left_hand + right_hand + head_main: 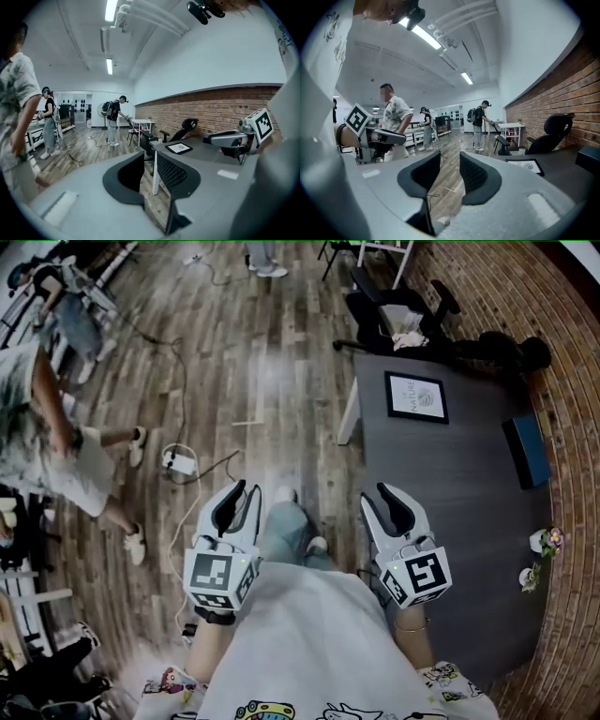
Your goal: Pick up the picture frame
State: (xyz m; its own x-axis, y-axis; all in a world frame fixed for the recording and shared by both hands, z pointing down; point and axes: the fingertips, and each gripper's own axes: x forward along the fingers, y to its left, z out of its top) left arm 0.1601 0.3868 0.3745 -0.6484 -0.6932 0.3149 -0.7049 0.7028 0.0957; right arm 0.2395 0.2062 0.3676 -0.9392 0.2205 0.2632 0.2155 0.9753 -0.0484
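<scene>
- The picture frame [415, 397] lies flat, face up, near the far left corner of the dark worktop [450, 512], well apart from both tongs. Nothing rests on it or crowds it.
- The left tongs [242, 499] hang over the wooden floor [272, 381], off the worktop's left edge. Their jaws are moderately parted, with nothing between them.
- The right tongs [384, 501] hang at the near part of the worktop's left edge, also parted and empty.
- The step in hand looks like the reach, and no grip has begun. The right tongs seem better placed, as the frame sits ahead of them in the right gripper view.
- To do it well, bring the tongs in low along the worktop towards the frame's near edge or left edge. A flat frame gives little to bite, so one jaw probably has to slip under the rim, perhaps after nudging the frame to overhang the left edge.
- Clamp on the border rather than the face, and lift level so the frame does not swing or slide out.
- A dark box [526, 450] sits at the worktop's right edge. It appears closed, and its contents cannot be told.
- Two small pots [541, 542] stand further along that right edge towards the near corner. Each holds what looks like a little flowering sprig, and both are well clear of the reach.
</scene>
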